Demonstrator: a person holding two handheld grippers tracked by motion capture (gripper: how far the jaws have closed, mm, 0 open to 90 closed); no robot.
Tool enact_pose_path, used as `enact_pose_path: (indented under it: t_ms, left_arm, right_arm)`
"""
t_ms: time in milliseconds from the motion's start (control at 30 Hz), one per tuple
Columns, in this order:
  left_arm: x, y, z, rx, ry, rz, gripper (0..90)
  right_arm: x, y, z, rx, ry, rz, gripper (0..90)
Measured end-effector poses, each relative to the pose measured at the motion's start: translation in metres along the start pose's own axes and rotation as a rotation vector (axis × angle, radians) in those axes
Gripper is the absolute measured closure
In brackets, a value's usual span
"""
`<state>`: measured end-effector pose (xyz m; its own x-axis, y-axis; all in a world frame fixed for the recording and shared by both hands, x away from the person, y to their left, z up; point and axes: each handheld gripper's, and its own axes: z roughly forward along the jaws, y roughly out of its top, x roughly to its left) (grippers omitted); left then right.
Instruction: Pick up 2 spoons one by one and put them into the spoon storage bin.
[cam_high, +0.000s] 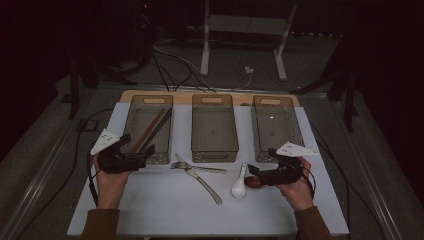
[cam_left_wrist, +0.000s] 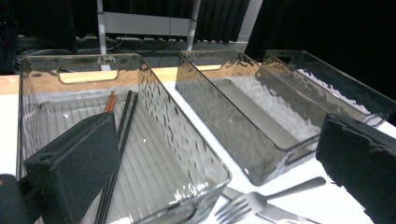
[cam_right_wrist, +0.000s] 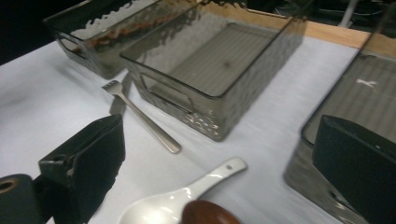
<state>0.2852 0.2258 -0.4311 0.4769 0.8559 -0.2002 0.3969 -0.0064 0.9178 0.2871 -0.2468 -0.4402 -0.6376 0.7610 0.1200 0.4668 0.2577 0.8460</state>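
Note:
Three clear grey bins stand in a row on a white mat (cam_high: 165, 205). The left bin (cam_high: 129, 122) holds dark and reddish chopsticks (cam_high: 152, 130). The middle bin (cam_high: 214, 130) and right bin (cam_high: 276, 131) hold nothing. In front of them lie a fork (cam_high: 195, 168), a knife (cam_high: 202, 182), a white spoon (cam_high: 240, 186) and a brown spoon (cam_high: 253, 183). My left gripper (cam_high: 137, 148) is open at the left bin's near end, over the chopsticks (cam_left_wrist: 122, 126). My right gripper (cam_high: 258, 169) is open just above the brown spoon (cam_right_wrist: 208, 213), next to the white spoon (cam_right_wrist: 175, 200).
The mat lies on a wooden board (cam_high: 240, 95) whose far edge shows behind the bins. Cables (cam_high: 170, 65) and a white stand (cam_high: 245, 25) are on the floor beyond the table. The fork (cam_left_wrist: 254, 200) lies just past the left bin's near corner (cam_left_wrist: 219, 175).

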Motion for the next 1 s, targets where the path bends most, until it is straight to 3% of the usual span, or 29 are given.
enact_pose_path:
  t_ms: [400, 600, 1000]
  left_arm:
    - [-0.006, -0.024, -0.017, 0.004, 0.019, 0.021, 0.6]
    - [-0.008, -0.037, -0.019, 0.012, 0.027, 0.028, 0.6]
    - [-0.009, -0.047, -0.024, 0.017, 0.043, 0.03, 0.6]
  right_arm:
    - [-0.017, -0.006, -0.009, 0.049, -0.034, -0.007, 2.8]
    - [-0.022, -0.007, -0.01, 0.067, -0.034, -0.015, 2.8]
    - [-0.03, -0.015, -0.01, 0.111, -0.01, -0.025, 2.8]
